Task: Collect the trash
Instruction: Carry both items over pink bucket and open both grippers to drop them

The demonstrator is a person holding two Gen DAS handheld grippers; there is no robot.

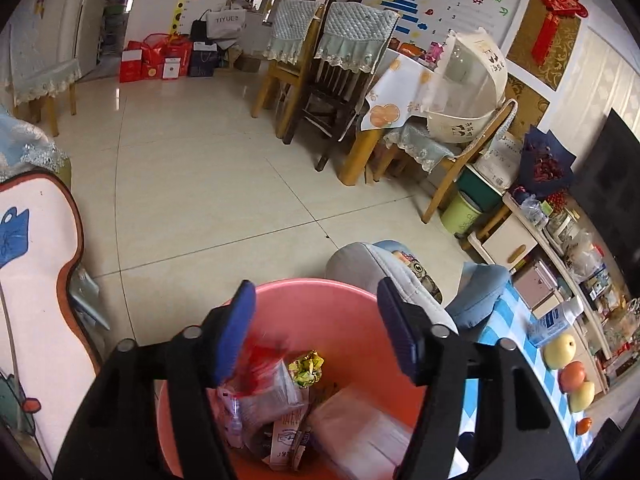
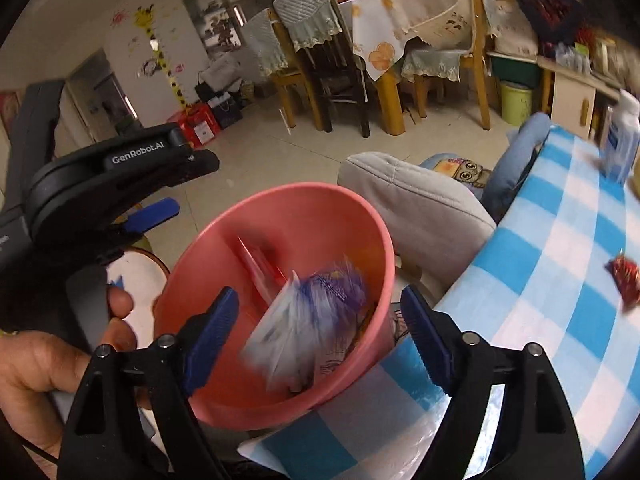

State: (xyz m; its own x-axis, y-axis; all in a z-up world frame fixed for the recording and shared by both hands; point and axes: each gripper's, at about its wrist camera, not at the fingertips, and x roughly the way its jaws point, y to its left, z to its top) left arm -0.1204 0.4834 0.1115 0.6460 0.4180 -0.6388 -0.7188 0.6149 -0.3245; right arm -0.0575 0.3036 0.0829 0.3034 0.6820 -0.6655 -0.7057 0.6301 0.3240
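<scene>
1. The landmark is the pink bin (image 2: 280,240), which stands on the floor just beside the edge of the table (image 2: 560,272) with its blue-and-white checked cloth.
2. Left of the bin in the right wrist view, a person's hand (image 2: 52,356) holds the left tool (image 2: 160,184), which reaches in toward the bin's left side.
3. In the left wrist view, the left tool (image 1: 316,328) hangs over the bin's mouth (image 1: 304,292) with its blue pads spread apart and nothing pressed between them: it is released.
4. Inside the bin, below the left pad, lies a clear plastic wrapper with red print (image 1: 260,376), blurred; just right of it sits a crumpled yellow-green wrapper (image 1: 306,368), and a flat pale packet (image 1: 360,428) lies toward the bin's right wall.
5. The right tool (image 2: 320,332) is over the bin's near rim, jaws wide and gripping nothing: also released.
6. Between its pads, inside the bin, a white-and-purple packet (image 2: 316,316) shows as a blur, clear of both pads; whether it rests on the other trash I cannot tell.
7. Behind the bin to the right is a grey cushion (image 2: 416,204).
8. Further right of the bin, on the table, a small red wrapper (image 2: 624,276) lies well apart from it.
9. In the left wrist view, fruit (image 1: 572,376) and a clear bottle (image 1: 556,320) sit on the table right of the bin.
</scene>
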